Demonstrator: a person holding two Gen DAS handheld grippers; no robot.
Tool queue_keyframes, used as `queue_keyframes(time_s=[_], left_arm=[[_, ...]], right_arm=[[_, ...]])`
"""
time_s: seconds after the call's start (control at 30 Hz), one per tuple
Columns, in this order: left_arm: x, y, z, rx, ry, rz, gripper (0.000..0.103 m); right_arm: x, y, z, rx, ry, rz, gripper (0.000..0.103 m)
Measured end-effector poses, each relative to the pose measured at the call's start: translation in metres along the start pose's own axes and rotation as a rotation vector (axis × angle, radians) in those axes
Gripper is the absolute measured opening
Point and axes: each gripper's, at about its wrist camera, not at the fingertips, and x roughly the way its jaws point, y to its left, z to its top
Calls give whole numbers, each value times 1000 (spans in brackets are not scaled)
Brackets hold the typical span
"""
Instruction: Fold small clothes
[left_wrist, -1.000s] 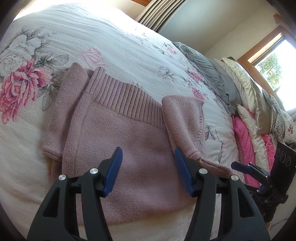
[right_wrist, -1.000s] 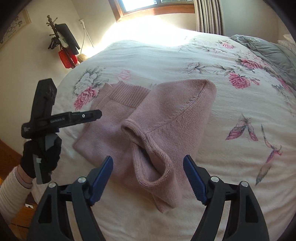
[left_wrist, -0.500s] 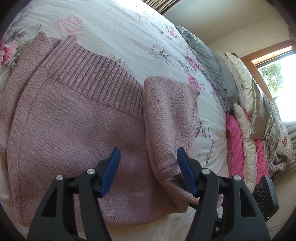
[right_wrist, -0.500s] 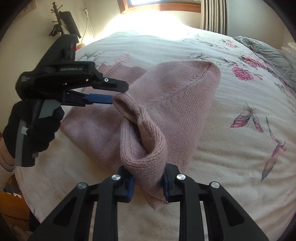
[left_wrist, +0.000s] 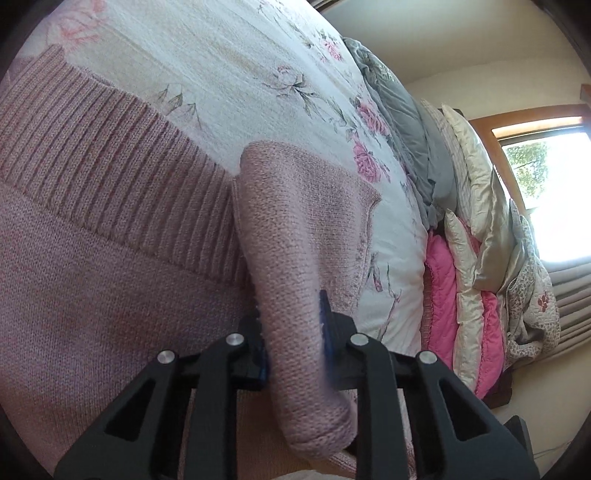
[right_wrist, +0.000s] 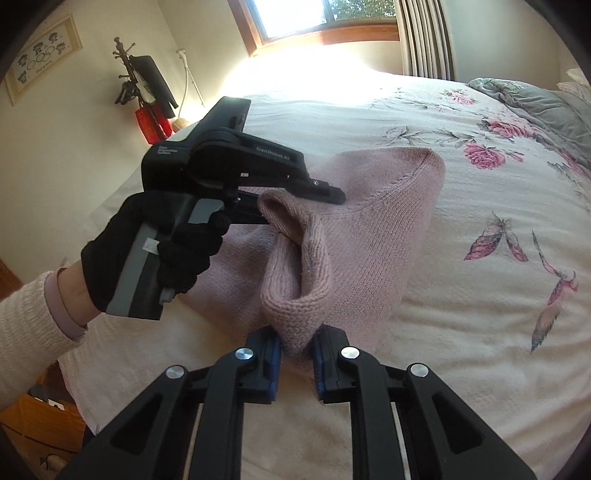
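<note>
sweater (right_wrist: 369, 236) on bed (right_wrist: 480, 332), pillows (left_wrist: 476, 206) behind

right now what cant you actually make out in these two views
- Left wrist view: the left gripper pads are mostly buried in the pink sweater sleeve fold; the right pad is motion-blurred.
- Left wrist view: the sweater's body runs off the left edge.
- Right wrist view: the left gripper and gloved hand cover the sweater's far side.
- Right wrist view: the framed picture is too small to read.

Your bed's floral bedspread (right_wrist: 461, 325) carries the pink knit sweater (right_wrist: 369, 236), with a grey blanket (left_wrist: 402, 122) and pillows (left_wrist: 469, 206) at its head.
</note>
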Motion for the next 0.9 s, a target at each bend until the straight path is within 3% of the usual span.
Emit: queue_keyframes(time_s=[0.23, 0.43, 0.7, 0.9], left_arm=[[-64, -16, 3, 85, -115, -73, 16], [-131, -15, 11, 184, -200, 3, 16], [-172, 46, 24, 129, -257, 83, 16], [-166, 93, 24, 98, -254, 132, 17]], right_arm=[[3, 38, 16, -21, -38, 114, 14], [25, 95, 42, -94, -44, 183, 14], [82, 150, 61, -140, 26, 235, 14], [130, 168, 50, -168, 114, 176, 14]])
